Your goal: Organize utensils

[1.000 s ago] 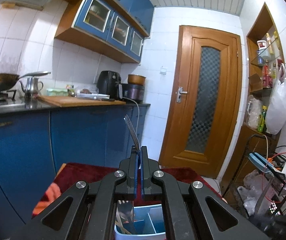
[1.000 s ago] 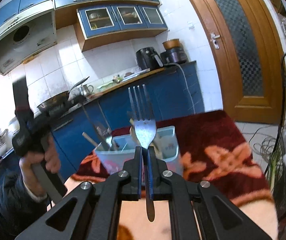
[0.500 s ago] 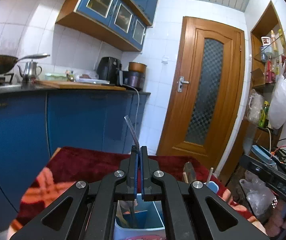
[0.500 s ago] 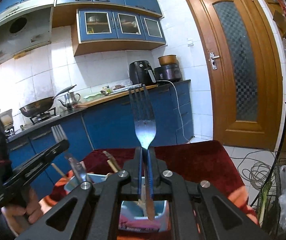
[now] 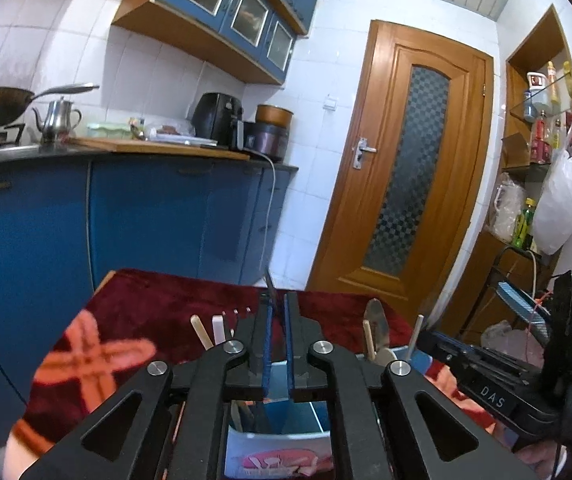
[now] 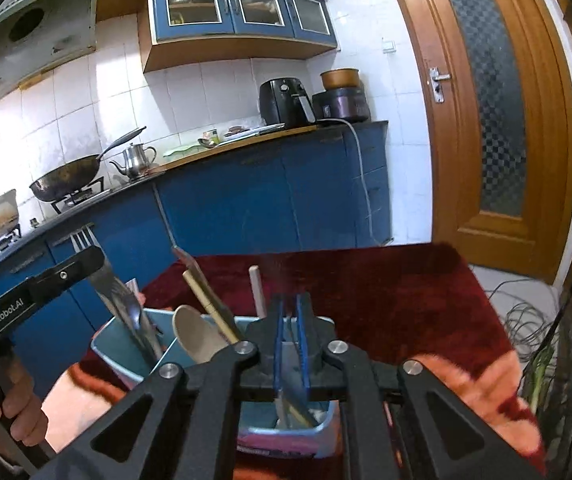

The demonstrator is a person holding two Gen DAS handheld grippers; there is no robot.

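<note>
My left gripper (image 5: 279, 300) hangs right over the pale blue utensil caddy (image 5: 278, 440). Its blue pads stand a narrow gap apart. A fork (image 5: 270, 286), seen edge-on here, rises beside one pad while the other pad stands clear of it, so nothing is pinched. From my right wrist camera the same fork (image 6: 118, 300) shows its tines just above the tip of the left gripper (image 6: 94, 258), and its handle slants down into the caddy's compartment on that side. My left hand (image 6: 10, 416) is wrapped around that gripper's grip.

My right gripper (image 6: 290, 300) is also parted by a slim gap and clamps nothing. Below it, a second fork (image 6: 286, 404) shows as a strip of metal down inside the near compartment of the caddy (image 6: 106, 344); I cannot tell whether it touches either pad. In the left wrist view the right gripper (image 5: 430, 340) reaches in from the side, its tip near the caddy.

A wooden spoon (image 6: 196, 336) and chopsticks (image 6: 210, 300) stand tilted in the middle of the caddy, between the two forks. The caddy sits on the bench (image 6: 386, 280), which is covered by a dark red cloth with an orange pattern.
</note>
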